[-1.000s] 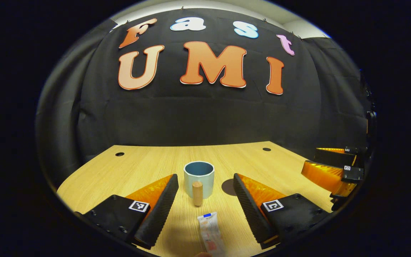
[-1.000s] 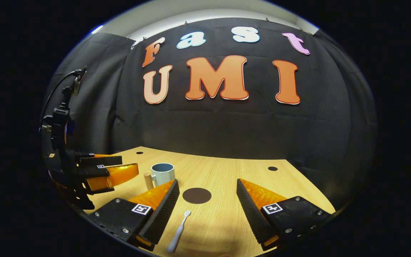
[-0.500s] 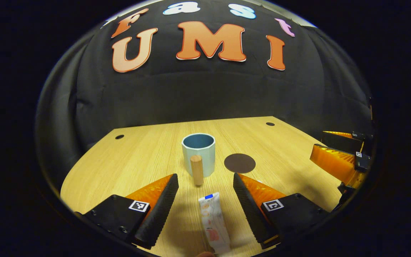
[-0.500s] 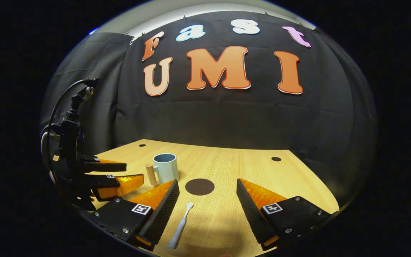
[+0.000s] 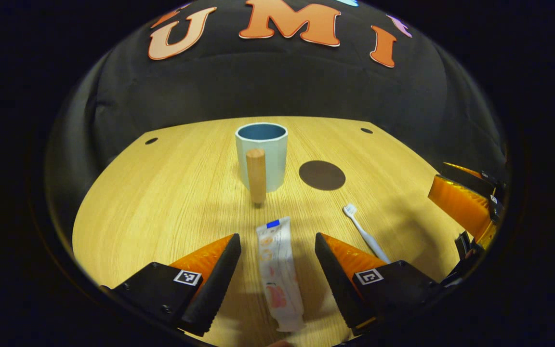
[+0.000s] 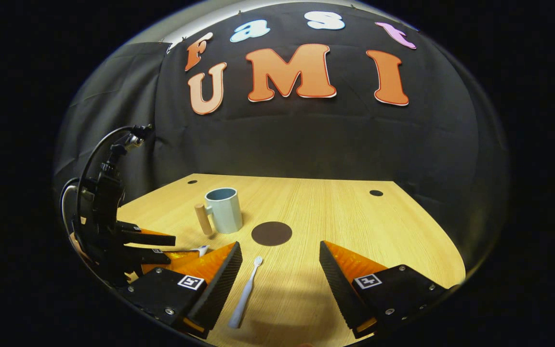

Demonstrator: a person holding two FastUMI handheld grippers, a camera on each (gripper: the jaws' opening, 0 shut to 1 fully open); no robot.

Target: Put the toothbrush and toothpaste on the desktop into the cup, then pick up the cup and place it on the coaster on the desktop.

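A pale blue cup [image 5: 261, 154] with a wooden handle [image 5: 256, 175] stands upright on the wooden desktop [image 5: 162, 193]. A white toothpaste tube [image 5: 278, 272] lies flat between the fingers of my left gripper [image 5: 277, 246], which is open above it. A white toothbrush [image 6: 245, 292] lies on the desk just inside the left finger of my right gripper [image 6: 280, 253], which is open too. The toothbrush [image 5: 365, 232] also shows right of the tube. A dark round coaster [image 6: 271, 233] lies right of the cup [image 6: 224, 209]. The left gripper [image 6: 154, 246] shows at the left of the right gripper view.
Small round holes [image 5: 151, 140] sit near the desk's far corners. The black cloth wall [image 6: 306, 144] closes off the back. The right gripper's fingers [image 5: 460, 207] reach in at the right edge of the left gripper view.
Both views have tipped down toward the desk. The left gripper has come over the toothpaste tube, which now lies further between its fingers; the toothbrush has come into the left gripper view.
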